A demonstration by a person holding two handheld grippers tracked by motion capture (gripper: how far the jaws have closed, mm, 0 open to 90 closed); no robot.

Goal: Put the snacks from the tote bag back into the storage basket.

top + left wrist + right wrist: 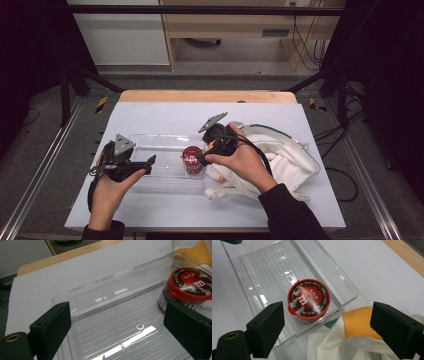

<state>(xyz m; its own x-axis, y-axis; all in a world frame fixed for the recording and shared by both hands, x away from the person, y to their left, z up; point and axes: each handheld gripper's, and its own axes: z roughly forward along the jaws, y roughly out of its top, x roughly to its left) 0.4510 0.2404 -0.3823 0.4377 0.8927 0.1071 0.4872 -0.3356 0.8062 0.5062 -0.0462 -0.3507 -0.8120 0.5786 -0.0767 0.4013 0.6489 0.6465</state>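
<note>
We kept the left gripper (150, 161) at the clear tray's (150, 140) left end, jaws wide and empty, to steady it; the candy tub (191, 159) stood at its right end, our right gripper (201, 159) above, jaws open, empty, bag (285, 160) toward the worktop's right edge

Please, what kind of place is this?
Probably a lab recording station: a table inside a dark metal frame, cables on the floor, and handheld grippers over a clear tray.

A small round candy tub (308, 299) with a red lid stands upright, lid shut, inside the clear plastic tray (342, 277), against its end wall
</note>
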